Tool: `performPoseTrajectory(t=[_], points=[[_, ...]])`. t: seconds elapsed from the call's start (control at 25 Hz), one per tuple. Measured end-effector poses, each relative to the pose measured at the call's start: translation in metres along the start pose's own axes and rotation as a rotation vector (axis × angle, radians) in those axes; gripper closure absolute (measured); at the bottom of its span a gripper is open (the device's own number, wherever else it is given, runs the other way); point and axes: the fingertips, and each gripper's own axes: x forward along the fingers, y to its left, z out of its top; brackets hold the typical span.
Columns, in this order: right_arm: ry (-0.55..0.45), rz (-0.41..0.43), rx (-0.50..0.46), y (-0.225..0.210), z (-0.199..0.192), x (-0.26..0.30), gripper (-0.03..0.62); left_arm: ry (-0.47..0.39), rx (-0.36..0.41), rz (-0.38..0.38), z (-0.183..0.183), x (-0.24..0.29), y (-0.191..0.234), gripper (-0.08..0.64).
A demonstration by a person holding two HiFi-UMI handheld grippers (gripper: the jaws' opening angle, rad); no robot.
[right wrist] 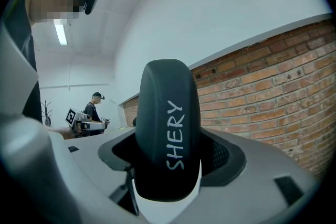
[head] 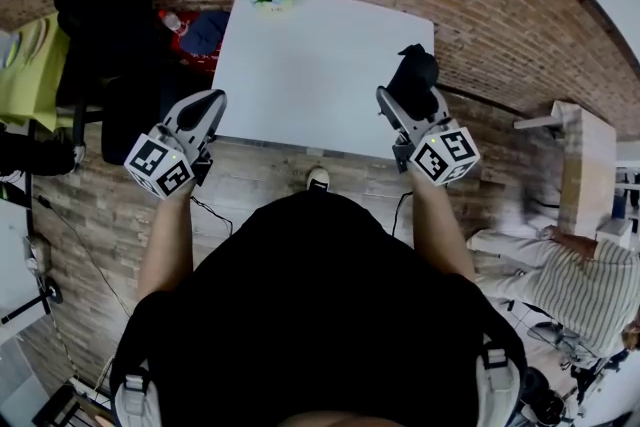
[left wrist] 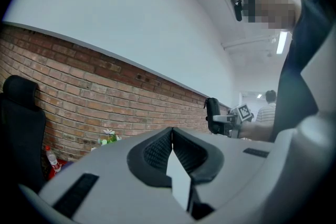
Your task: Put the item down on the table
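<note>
**Desk:** Where's the item?
**Me:** At 1 o'clock, over the white table (head: 300,75) edge. It's a black case (right wrist: 168,123), upright, with my right gripper (right wrist: 169,168) clamped on it. My left gripper (left wrist: 172,140) is at 11, jaws together and empty.
**Desk:** Handling?
**Me:** I'd judge it light, stiff and smooth-skinned, so it may slip. Mid-body is the best place to hold it.

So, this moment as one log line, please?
left tool: shut, empty | right tool: shut on black SHERY case | place: at white table right edge

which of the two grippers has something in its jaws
The right gripper: its jaws clamp a black case marked SHERY. The left gripper has its jaws together with nothing between them.
</note>
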Motion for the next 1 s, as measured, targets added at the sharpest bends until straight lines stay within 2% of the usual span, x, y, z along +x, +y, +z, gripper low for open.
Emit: performPoseTrajectory(t=[1.0], points=[[0.009, 0.086, 0.02, -0.072, 0.008, 0.024, 0.253, -0.001, 0.013, 0.082, 0.011, 0.062, -0.002, 0.546]])
